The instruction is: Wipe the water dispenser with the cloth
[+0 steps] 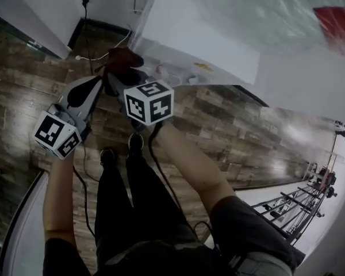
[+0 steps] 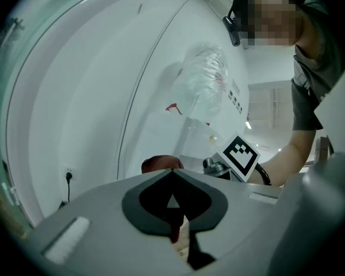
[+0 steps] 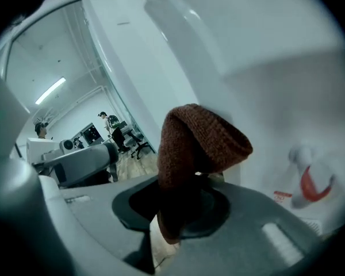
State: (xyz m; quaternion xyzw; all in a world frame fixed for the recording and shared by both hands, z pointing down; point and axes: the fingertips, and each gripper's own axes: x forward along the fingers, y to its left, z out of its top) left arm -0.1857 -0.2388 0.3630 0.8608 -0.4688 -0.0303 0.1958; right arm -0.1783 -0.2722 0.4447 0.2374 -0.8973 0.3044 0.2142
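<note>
A brown knitted cloth [image 3: 198, 140] sticks up from my right gripper [image 3: 181, 197], whose jaws are shut on its lower end. In the head view the cloth [image 1: 124, 57] is close against the front of the white water dispenser [image 1: 198, 36]; whether it touches is unclear. The dispenser's white panel [image 3: 276, 91] fills the right gripper view, with a red tap [image 3: 310, 184] low at the right. My left gripper [image 1: 102, 80] is just left of the cloth, jaws shut with nothing between them. The left gripper view shows the clear bottle [image 2: 204, 79] on top of the dispenser.
Dark wood-pattern floor [image 1: 230, 125] lies under the person's legs and shoes [image 1: 135, 142]. A black cable runs from a wall socket [image 1: 85, 2] left of the dispenser. A metal rack [image 1: 310, 194] stands at the far right. People and office chairs [image 3: 121, 134] are far off in the room.
</note>
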